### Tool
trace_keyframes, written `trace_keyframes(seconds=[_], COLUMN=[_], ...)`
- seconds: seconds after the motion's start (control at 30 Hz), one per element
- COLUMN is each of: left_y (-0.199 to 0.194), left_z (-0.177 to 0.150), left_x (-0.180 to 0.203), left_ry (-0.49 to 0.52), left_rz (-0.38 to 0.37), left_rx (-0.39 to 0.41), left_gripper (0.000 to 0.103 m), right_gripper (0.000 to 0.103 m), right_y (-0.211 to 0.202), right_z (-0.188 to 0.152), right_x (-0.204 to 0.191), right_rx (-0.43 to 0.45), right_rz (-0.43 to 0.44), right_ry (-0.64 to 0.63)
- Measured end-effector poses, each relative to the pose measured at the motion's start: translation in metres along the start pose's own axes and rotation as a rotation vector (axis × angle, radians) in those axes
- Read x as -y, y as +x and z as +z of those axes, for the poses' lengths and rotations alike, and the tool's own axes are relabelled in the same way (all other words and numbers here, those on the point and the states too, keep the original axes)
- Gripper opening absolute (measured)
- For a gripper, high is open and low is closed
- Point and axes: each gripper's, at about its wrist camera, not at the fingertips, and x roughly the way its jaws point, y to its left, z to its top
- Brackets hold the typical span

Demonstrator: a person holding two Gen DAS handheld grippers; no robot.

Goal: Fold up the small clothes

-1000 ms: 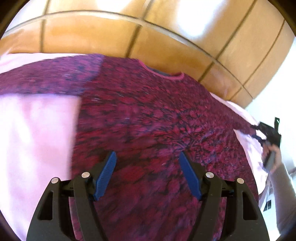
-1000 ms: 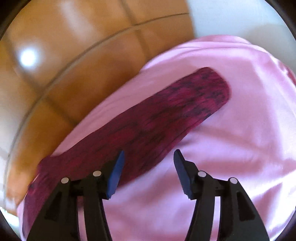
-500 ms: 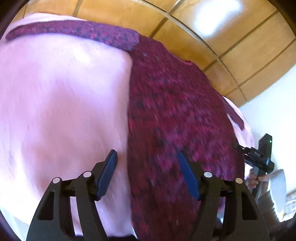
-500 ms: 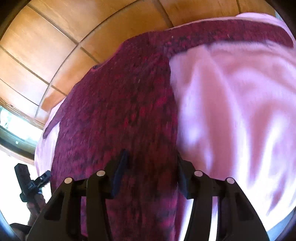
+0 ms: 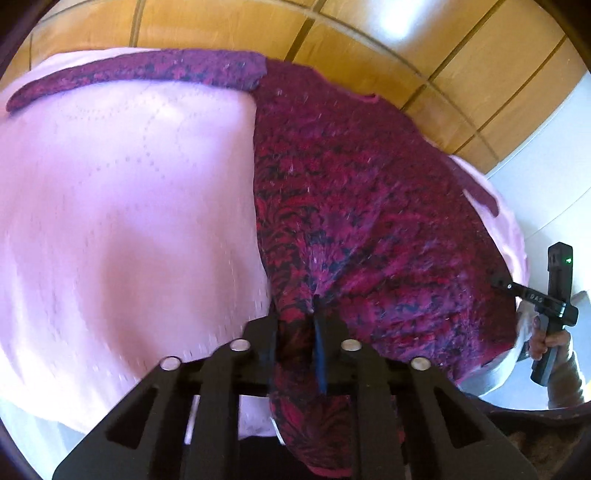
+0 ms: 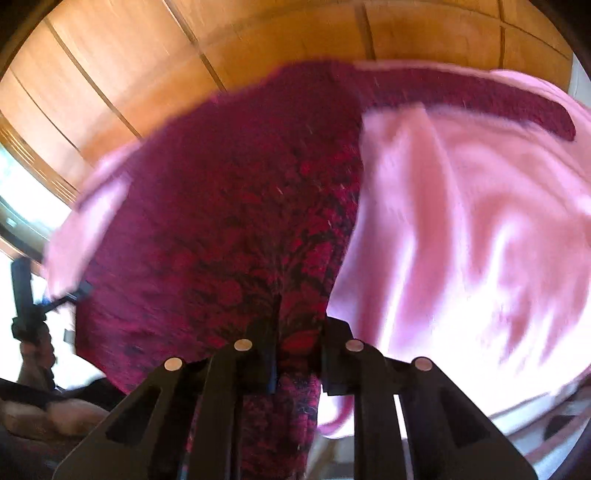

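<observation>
We have the dark red knitted sweater (image 5: 369,206) spread flat on the pink bed cover (image 5: 122,221), sleeves stretched toward 10 and 2 o'clock, likely so its hem can be lifted and folded up evenly. Our left gripper (image 5: 295,332) is clamped nearly closed on the hem's left corner, and our right gripper (image 6: 297,343) likewise pinches the hem's right corner.

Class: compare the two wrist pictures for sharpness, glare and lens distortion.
Left wrist: sweater knit fairly sharp, glare patch on the wood panels, straight seams bowed by the fisheye. Right wrist: motion-blurred throughout, the pink sheet smeared and washed out, window blown white.
</observation>
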Motion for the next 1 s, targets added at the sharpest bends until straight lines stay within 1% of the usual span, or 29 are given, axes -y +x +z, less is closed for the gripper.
trace_keyframes(seconds=[0.03, 0.07, 0.1, 0.13, 0.17, 0.2, 0.23, 0.3, 0.33, 0.37, 0.4, 0.43, 0.53, 0.67, 0.73, 0.77, 0.83, 0.87, 0.9, 0.93, 0.97, 1.0], left_y=[-0.001, -0.003, -0.01, -0.014, -0.02, -0.028, -0.032, -0.033, -0.03, -0.02, -0.014, -0.004, 0.02, 0.053, 0.06, 0.064, 0.069, 0.071, 0.071, 0.072, 0.071, 0.071], left_z=[0.001, 0.003, 0.007, 0.013, 0.018, 0.025, 0.031, 0.042, 0.047, 0.054, 0.057, 0.062, 0.07, 0.078, 0.08, 0.081, 0.083, 0.084, 0.085, 0.084, 0.084, 0.085], left_x=[0.001, 0.001, 0.0, -0.001, -0.001, 0.0, 0.003, 0.012, 0.019, 0.029, 0.035, 0.044, 0.063, 0.074, 0.074, 0.074, 0.07, 0.07, 0.067, 0.066, 0.066, 0.066], left_ry=[0.003, 0.0, -0.012, -0.018, -0.023, -0.033, -0.039, -0.034, -0.024, 0.0, 0.011, 0.032, 0.096, 0.118, 0.124, 0.127, 0.118, 0.113, 0.105, 0.099, 0.093, 0.087], left_rz=[0.013, 0.028, 0.05, 0.059, 0.064, 0.061, 0.046, 0.012, 0.002, -0.008, -0.006, -0.002, 0.012, 0.018, 0.029, 0.035, 0.03, 0.026, 0.022, 0.019, 0.015, 0.01], left_rx=[0.006, 0.014, 0.037, 0.06, 0.091, 0.132, 0.163, 0.208, 0.218, 0.215, 0.212, 0.209, 0.185, 0.123, 0.106, 0.101, 0.093, 0.091, 0.088, 0.087, 0.086, 0.084], left_gripper=[0.025, 0.034, 0.035, 0.036, 0.036, 0.036, 0.036, 0.036, 0.038, 0.045, 0.048, 0.05, 0.05, 0.05, 0.05, 0.05, 0.05, 0.05, 0.05, 0.05, 0.05, 0.05], right_gripper=[0.015, 0.019, 0.031, 0.037, 0.04, 0.04, 0.04, 0.041, 0.042, 0.044, 0.045, 0.045, 0.044, 0.043, 0.042, 0.042, 0.042, 0.041, 0.03, 0.025, 0.017, 0.013], right_y=[0.002, 0.0, -0.003, -0.007, -0.01, -0.014, -0.02, -0.03, -0.035, -0.038, -0.04, -0.04, -0.037, -0.026, -0.016, -0.01, 0.001, 0.007, 0.011, 0.012, 0.012, 0.01], right_z=[0.002, 0.003, 0.004, 0.007, 0.011, 0.014, 0.02, 0.034, 0.046, 0.056, 0.065, 0.077, 0.105, 0.14, 0.153, 0.159, 0.165, 0.168, 0.173, 0.178, 0.184, 0.191], right_x=[0.002, 0.005, 0.007, 0.012, 0.018, 0.023, 0.034, 0.057, 0.073, 0.089, 0.102, 0.124, 0.181, 0.231, 0.25, 0.258, 0.276, 0.283, 0.288, 0.293, 0.295, 0.294], right_rx=[0.004, 0.005, 0.013, 0.027, 0.044, 0.061, 0.092, 0.162, 0.214, 0.258, 0.284, 0.318, 0.402, 0.477, 0.487, 0.48, 0.469, 0.461, 0.454, 0.451, 0.445, 0.442], right_rz=[0.021, 0.041, 0.06, 0.072, 0.075, 0.076, 0.085, 0.105, 0.101, 0.087, 0.08, 0.08, 0.079, 0.095, 0.083, 0.056, 0.038, 0.022, -0.014, -0.044, -0.056, -0.066], right_ry=[0.023, 0.035, 0.048, 0.06, 0.074, 0.092, 0.135, 0.226, 0.276, 0.324, 0.367, 0.439, 0.629, 0.827, 0.886, 0.913, 0.969, 0.988, 1.001, 1.005, 0.998, 0.981])
